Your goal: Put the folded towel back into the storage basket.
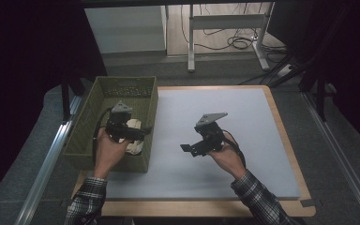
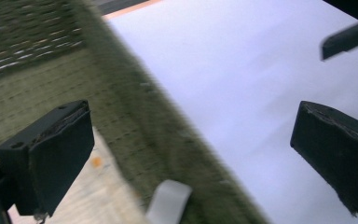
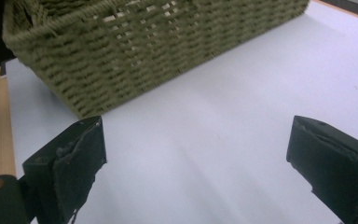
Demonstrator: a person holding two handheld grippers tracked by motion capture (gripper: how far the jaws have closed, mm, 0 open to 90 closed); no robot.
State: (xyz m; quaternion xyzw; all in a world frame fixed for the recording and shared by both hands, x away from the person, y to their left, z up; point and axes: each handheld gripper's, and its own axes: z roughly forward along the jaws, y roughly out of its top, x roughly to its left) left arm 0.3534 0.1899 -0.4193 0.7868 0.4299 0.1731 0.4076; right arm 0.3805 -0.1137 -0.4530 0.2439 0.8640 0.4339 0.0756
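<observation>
Woven green basket (image 1: 88, 123) holds a pale folded cloth (image 1: 136, 145).

Lab or recording room indicated. Table (image 1: 281, 140) covered by white mat (image 1: 243, 154), framed by metal rails (image 1: 51, 154) on both sides. Dark curtains (image 1: 23, 56) hung left and right. Grey carpet (image 1: 215, 70) laid on floor. Loose cables (image 1: 236, 42) seen by white metal table legs (image 1: 225, 28) in background. Hand-held tool (image 1: 187, 149) with cable and grey marker plate suited to test setup, not home.
</observation>
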